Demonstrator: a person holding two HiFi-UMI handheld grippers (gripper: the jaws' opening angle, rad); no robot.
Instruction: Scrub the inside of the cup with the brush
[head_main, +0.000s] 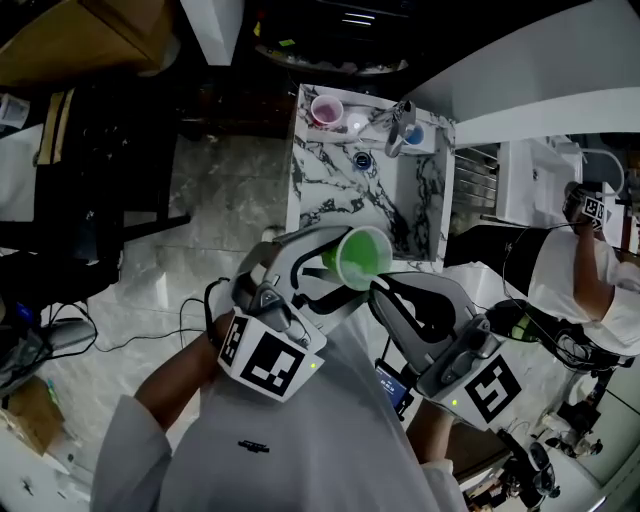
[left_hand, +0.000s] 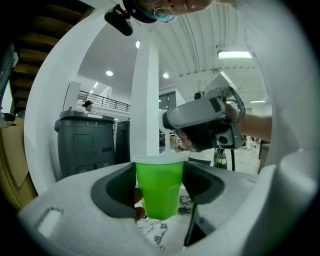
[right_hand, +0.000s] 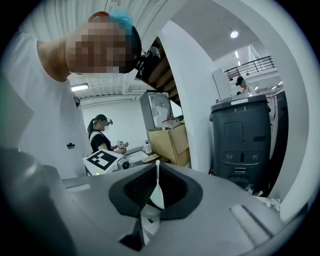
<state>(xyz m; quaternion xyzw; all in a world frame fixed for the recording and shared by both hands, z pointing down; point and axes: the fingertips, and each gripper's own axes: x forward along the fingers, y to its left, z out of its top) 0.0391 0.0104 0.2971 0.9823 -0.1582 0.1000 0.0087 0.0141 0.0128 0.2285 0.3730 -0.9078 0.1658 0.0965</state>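
Note:
In the head view a green plastic cup (head_main: 361, 258) is lifted in front of my chest, its mouth tipped toward the right. My left gripper (head_main: 345, 256) is shut on it. The left gripper view shows the cup (left_hand: 159, 192) upright between the dark pads (left_hand: 116, 192). My right gripper (head_main: 386, 287) is right beside the cup's mouth, shut on the brush. The brush's thin white handle (right_hand: 158, 192) stands between its jaws in the right gripper view. In the left gripper view that handle (left_hand: 166, 145) runs from the right gripper (left_hand: 210, 125) down into the cup. The bristles are hidden.
A marble-patterned sink counter (head_main: 330, 185) lies ahead and below, with a drain (head_main: 362, 159) and a faucet (head_main: 400, 130). A pink cup (head_main: 326, 108) and a blue cup (head_main: 414, 135) sit at its back edge. Another person (head_main: 590, 270) works at the right.

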